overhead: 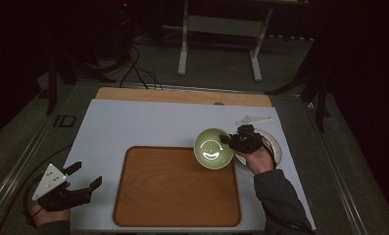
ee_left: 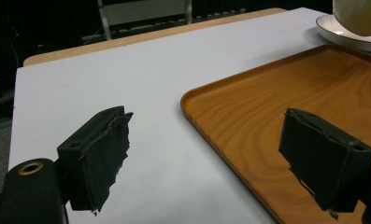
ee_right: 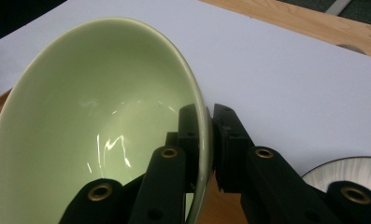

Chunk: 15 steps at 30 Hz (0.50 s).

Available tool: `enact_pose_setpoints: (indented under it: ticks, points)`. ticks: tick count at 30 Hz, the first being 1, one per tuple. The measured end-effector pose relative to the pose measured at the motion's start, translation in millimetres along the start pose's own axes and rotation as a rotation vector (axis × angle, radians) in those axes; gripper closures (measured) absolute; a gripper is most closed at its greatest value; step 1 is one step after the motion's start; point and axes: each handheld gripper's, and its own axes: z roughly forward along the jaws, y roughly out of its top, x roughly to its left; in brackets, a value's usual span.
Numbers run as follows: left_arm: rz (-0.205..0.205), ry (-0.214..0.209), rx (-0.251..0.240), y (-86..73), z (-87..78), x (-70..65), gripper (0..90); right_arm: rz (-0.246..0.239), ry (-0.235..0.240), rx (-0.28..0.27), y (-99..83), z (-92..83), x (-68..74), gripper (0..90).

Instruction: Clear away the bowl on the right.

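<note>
One white mat (overhead: 148, 122) covers the table; right gripper (overhead: 227, 140) clamps green bowl (overhead: 213, 148), left gripper (overhead: 86, 177) gapes.

Bowls, green: 1 – bowl (overhead: 213, 148)
Plates, white: 1 – plate (overhead: 276, 145), right of tray
Trays, wood: 1 – tray (overhead: 175, 196)
White sheets on table: 1 – sheet (overhead: 148, 122)
Grippers: 2 – left gripper (overhead: 86, 177), right gripper (overhead: 225, 140)
Hands seen: 2, one per gripper
Grey 3-corner plates: 1, on left gripper
</note>
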Motion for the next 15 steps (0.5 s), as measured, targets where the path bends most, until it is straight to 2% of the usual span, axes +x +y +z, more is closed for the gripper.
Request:
enact_pose_setpoints:
  ticks: [15]
  points:
    - [-0.001, 0.002, 0.0, -0.1, -0.5, 0.7, 15.7, -0.008, 0.023, 0.0, 1.3, 7.2, 8.6, 82.3]
